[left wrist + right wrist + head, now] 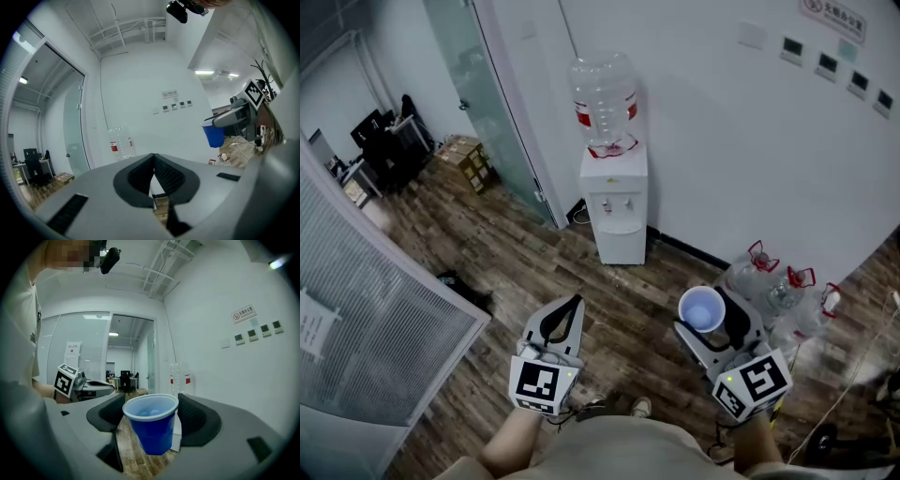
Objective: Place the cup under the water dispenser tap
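Gripping the blue plastic cup (152, 427) between wide-set jaws, the right gripper (705, 319) stood well apart from the white water dispenser (615, 216); placement remained. The left gripper (572, 306) was closed, empty.

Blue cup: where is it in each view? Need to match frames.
Head view: blue cup lower right of centre.
Left gripper view: blue cup right side, mid-height.
Right gripper view: blue cup bottom centre, close up.
Shared landmark: dispenser bottle, in all three.
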A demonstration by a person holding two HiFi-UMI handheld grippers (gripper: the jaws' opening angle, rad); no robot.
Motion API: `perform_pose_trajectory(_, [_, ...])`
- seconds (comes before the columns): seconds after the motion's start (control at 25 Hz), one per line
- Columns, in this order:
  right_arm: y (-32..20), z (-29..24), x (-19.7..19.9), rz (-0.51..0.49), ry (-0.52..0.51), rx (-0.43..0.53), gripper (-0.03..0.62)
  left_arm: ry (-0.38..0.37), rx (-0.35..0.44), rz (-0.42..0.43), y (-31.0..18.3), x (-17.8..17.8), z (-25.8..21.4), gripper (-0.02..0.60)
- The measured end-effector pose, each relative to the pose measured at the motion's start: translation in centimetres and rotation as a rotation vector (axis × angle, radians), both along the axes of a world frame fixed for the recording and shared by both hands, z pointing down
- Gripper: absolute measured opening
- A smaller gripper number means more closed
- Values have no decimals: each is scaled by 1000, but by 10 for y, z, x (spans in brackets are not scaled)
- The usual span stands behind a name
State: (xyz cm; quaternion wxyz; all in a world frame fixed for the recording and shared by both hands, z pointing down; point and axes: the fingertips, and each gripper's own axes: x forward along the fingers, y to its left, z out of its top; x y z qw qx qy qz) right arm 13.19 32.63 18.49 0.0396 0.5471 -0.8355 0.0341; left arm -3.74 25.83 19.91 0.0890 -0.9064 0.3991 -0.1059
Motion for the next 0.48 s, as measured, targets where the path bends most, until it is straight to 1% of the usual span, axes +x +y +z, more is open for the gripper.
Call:
perform_pose_trajectory(0.2, [1,7,6,-15,-13,-13,359,17,13,-13,3,10,-3,6])
perform_pose_trajectory(0.32, [-4,8,6,-24,-25,-11,357,9,17,-29,1,7,-3,6])
perform_pose_trajectory(0.48, [-12,15,0,-49,-54,-18,357,-14,2,-75,-7,-3,8,6])
